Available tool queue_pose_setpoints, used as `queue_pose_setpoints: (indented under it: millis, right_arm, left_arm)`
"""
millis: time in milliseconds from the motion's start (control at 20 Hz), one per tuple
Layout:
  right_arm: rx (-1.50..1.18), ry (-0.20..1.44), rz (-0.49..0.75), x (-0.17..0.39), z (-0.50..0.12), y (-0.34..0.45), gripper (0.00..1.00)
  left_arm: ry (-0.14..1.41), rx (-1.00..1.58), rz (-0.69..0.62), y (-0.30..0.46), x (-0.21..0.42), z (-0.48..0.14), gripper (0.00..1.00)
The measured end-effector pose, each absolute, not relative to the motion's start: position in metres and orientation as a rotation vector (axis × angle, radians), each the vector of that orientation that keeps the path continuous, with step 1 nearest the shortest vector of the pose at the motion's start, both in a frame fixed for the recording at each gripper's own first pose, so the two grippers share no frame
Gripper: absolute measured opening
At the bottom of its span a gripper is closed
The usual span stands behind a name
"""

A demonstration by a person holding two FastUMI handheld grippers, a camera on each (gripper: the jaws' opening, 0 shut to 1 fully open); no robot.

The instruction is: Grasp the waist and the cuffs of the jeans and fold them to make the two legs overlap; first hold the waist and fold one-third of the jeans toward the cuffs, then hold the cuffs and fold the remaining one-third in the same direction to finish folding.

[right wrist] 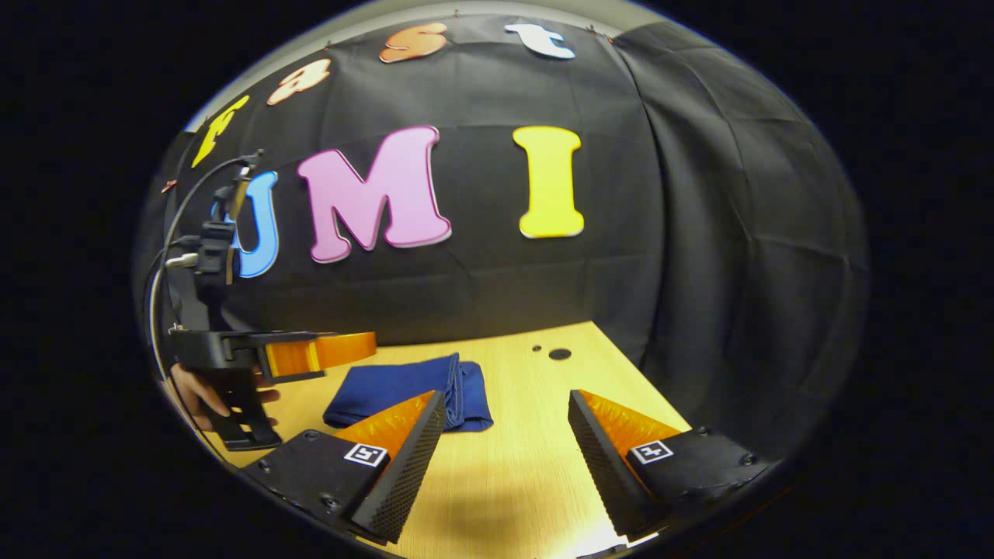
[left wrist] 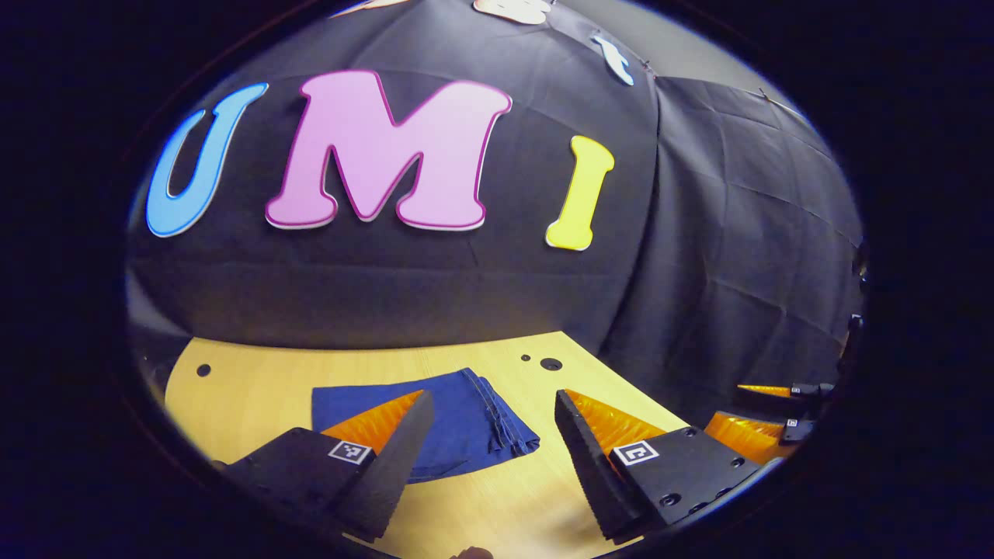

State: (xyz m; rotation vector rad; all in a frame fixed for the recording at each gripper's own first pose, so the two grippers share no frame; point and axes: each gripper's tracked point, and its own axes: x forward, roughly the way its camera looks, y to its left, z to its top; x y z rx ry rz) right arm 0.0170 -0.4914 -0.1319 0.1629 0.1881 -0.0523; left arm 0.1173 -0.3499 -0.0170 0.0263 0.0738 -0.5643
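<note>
Your left gripper (left wrist: pixel 491 404) hangs above the table (left wrist: pixel 256 373) with its jaws spread wide and nothing between them. The jeans (left wrist: pixel 458 411), folded into a compact blue bundle, lie flat on the wood just ahead of those jaws, nearer your left finger than the right one; that finger's tip overlaps the cloth in the left gripper view, but you cannot tell from it whether it touches.

Your right gripper (right wrist: pixel 506 407) is likewise released, jaws apart and empty. From it, the jeans (right wrist: pixel 404 392) sit ahead and toward the left finger, with bare table (right wrist: pixel 536 473) between and beyond the two fingers. In the right gripper view your left gripper (right wrist: pixel 342 349) shows farther off on the left, held by a hand (right wrist: pixel 198 396), poised over the near edge of the bundle.
</note>
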Motion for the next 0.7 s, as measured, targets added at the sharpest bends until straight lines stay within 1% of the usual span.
queue_pose_setpoints:
  millis: [200, 350, 600, 700]
  right_arm:
    - [0.161, 0.098, -0.027, 0.002, -0.071, -0.479, 0.97]
    - [0.133, 0.041, -0.022, -0.017, -0.029, -0.467, 0.97]
    - [0.100, 0.026, -0.005, -0.060, -0.004, -0.439, 0.97]
    - [0.077, 0.027, -0.005, -0.076, -0.002, -0.433, 0.97]
  left_arm:
    - [-0.033, 0.030, -0.461, -0.271, 0.054, 0.028, 0.97]
    - [-0.050, -0.028, -0.377, -0.221, 0.013, 0.046, 0.96]
    - [-0.089, -0.102, -0.280, -0.139, -0.045, 0.049, 0.96]
    - [-0.095, -0.102, -0.245, -0.112, -0.058, 0.046, 0.96]
